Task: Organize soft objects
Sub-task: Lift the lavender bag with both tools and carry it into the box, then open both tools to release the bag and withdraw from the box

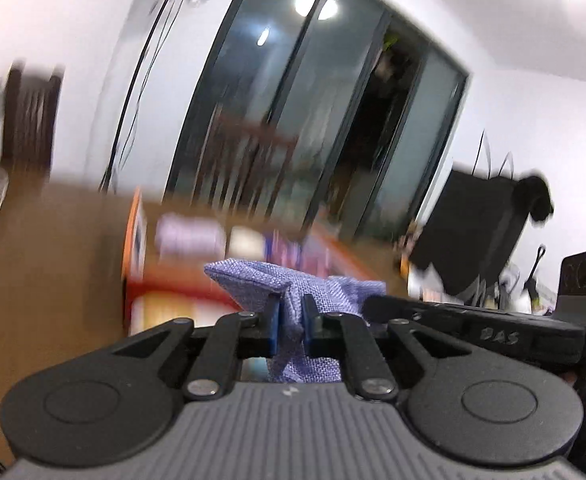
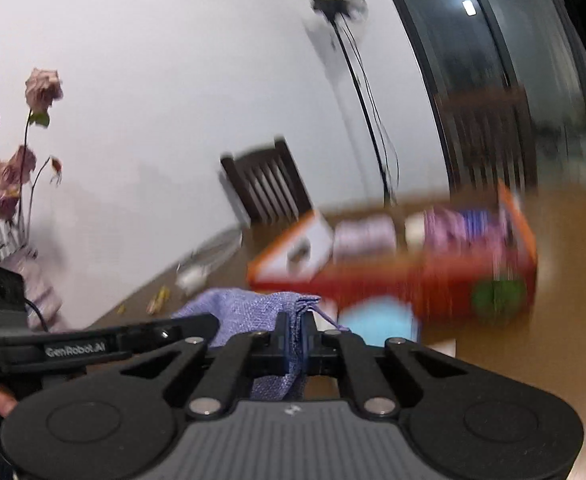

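Both tools clenched on one purple cloth, each pinching a different bunch of it. Left tool: fabric gathered thick between the pads, a fold standing up ahead of the tips and a tail hanging below. Right tool: thinner pinch, right at a hemmed edge, a loose thread trailing to the side. The cloth hangs in the air between my two tools, above the counter.

Risks as I judge them:
- The right pinch sits close to the hem; if I pull the tools apart to spread the cloth, that edge could slide out and the cloth swing from the left tool alone.
- The left pinch holds several layers; they may shear, so a fold made from here would come out crooked.
- The hanging tail could drag across the red box ahead, or snag its orange rim, if I carry low.
- Both views are smeared; I cannot judge clearance over the box well.

Farther off: the box holds folded purple and white pieces, too blurred to count. A chair stands behind the counter, flowers at the left edge.

Writing: "GenRobot.AI" on the left tool's body seen from the right wrist view; letters like "DAS" on the right tool's body seen from the left, partly unreadable.
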Demonstrator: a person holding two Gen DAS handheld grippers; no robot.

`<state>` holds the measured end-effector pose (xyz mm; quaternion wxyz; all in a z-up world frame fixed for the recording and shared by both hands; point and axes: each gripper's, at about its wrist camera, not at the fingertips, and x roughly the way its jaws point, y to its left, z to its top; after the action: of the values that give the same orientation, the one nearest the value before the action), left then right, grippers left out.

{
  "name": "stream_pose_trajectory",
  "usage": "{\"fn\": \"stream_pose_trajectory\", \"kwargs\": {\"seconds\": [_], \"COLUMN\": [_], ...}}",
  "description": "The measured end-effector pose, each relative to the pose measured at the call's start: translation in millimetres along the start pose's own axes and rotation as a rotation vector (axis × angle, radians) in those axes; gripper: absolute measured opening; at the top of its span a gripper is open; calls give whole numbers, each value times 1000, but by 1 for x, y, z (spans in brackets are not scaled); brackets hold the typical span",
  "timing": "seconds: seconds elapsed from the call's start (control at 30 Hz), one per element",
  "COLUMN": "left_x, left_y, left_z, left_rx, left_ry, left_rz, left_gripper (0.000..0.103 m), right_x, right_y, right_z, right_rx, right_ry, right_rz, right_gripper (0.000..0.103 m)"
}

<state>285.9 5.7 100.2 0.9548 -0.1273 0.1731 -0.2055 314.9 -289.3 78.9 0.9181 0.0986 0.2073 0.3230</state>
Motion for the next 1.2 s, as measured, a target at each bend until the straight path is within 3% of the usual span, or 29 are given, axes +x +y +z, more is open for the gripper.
{"fn": "stream_pose_trajectory", "kwargs": {"seconds": [0.1, 0.23, 0.47, 0.6, 0.67, 0.77, 0.87, 0.9, 1.03, 1.2], "left_x": [34, 86, 132, 136, 131, 123, 114, 108, 89, 44], "left_y": [17, 52, 80, 84, 84, 77, 72, 67, 52, 27], "left_z": [41, 63, 44, 34, 35, 41, 53, 59, 79, 90], "left_rx": [-17, -145, -122, -102, -92, -40, -15, -12, 22, 98], "left_ry": [-20, 83, 201, 233, 233, 216, 186, 174, 116, 26], "left_rz": [41, 43, 218, 251, 230, 256, 259, 258, 253, 268], "left_gripper": [12, 12, 14, 45, 50, 55, 58, 59, 65, 78], "right_x": [36, 103, 179, 203, 211, 209, 196, 187, 149, 74], "right_y": [-3, -25, -56, -57, -59, -61, -56, -53, -40, -32], "right_z": [53, 90, 83, 58, 50, 46, 55, 60, 90, 117], "right_rx": [-105, -95, 0, -48, -50, -25, -37, -52, -112, -186], "right_ry": [-41, 13, 154, 256, 285, 297, 272, 247, 156, 12], "right_rz": [-34, -83, -106, -131, -144, -143, -150, -162, -203, -271], "right_gripper": [5, 5, 5, 11, 13, 17, 35, 44, 51, 75]}}
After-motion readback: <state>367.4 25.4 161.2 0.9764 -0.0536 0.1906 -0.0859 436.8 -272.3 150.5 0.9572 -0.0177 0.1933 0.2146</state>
